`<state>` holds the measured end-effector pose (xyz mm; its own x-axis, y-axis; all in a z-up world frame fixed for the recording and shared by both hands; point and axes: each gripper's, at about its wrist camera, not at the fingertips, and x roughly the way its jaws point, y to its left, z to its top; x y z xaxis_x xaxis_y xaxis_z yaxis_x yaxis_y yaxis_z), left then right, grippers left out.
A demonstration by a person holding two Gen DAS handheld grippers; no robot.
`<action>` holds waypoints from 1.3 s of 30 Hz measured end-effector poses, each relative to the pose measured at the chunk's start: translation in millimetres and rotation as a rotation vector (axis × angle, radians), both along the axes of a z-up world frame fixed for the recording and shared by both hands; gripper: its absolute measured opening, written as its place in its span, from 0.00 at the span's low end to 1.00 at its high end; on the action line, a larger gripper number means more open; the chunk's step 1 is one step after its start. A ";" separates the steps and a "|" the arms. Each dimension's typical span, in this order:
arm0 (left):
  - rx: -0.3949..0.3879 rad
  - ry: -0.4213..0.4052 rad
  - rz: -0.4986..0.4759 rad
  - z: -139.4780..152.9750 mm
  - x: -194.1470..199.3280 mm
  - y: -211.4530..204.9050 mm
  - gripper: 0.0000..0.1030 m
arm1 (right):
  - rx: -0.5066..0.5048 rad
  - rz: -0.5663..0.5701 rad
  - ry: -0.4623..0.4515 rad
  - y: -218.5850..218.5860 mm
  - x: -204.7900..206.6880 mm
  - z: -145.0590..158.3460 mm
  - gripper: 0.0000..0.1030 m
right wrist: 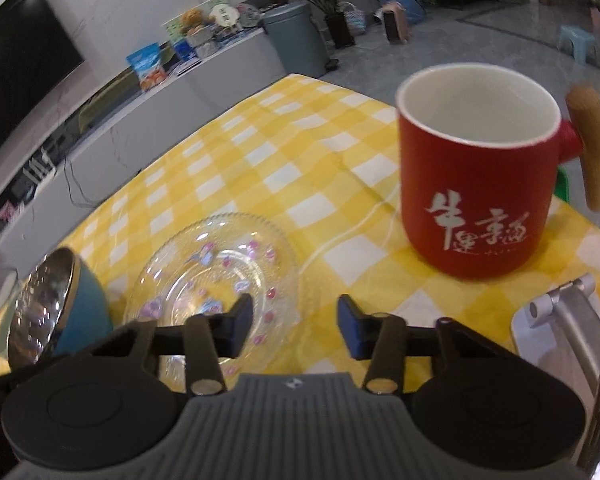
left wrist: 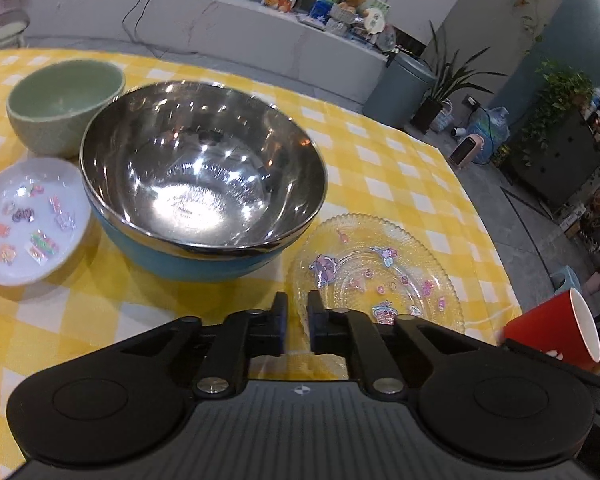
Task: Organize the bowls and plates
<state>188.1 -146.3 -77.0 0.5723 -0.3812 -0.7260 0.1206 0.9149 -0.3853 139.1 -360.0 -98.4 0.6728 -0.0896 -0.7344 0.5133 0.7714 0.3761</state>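
Yellow-and-white checked cloth covers the worktop (left wrist: 380, 152), with a grey ledge of clutter, a bin and plants on the floor beyond it. Nothing looks sorted so far: every dish sits on its own, none stacked or nested.

At the far left stands the green bowl (left wrist: 66, 104), empty and upright. Near it, in front, lies the white dish (left wrist: 32, 220) with bright stickers, its rim just beside the steel bowl (left wrist: 202, 168), which has a blue outside and sits in the middle of the group, touching or nearly touching the green bowl. Right of the steel bowl, nearer the worktop's edge, lies the glass plate (left wrist: 380, 268), flat on the cloth. Furthest right is the red mug (right wrist: 476, 184) with a wooden handle, upright and well apart from the plate.

The left tongs (left wrist: 297, 312) are drawn almost together at the plate's near-left rim; only a narrow slit shows between the pads, and the rim seems to lie in it, though I cannot tell whether the pads truly pinch the glass. The right tongs (right wrist: 296, 320) stand about half apart over the plate's near-right edge, with nothing held.

My reading is that the work is at its start: the plate is the first piece being taken, likely to join the white dish, and the two bowls remain to be nested.
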 end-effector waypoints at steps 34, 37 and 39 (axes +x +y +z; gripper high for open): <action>-0.017 0.022 0.003 1.3 -19.2 30.9 0.26 | 0.097 0.093 0.022 3.8 -9.8 6.7 0.25; -0.022 0.011 0.004 -1.4 -21.1 31.2 0.26 | 0.124 0.097 0.025 2.2 -9.1 2.6 0.20; -0.023 0.010 0.002 -2.4 -22.0 32.0 0.24 | 0.128 0.093 0.021 2.5 -8.1 0.9 0.20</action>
<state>166.1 -114.3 -79.4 0.5661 -0.3966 -0.7226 0.1144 0.9060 -0.4076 131.0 -357.5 -97.6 0.6582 0.0676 -0.7498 0.4509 0.7621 0.4646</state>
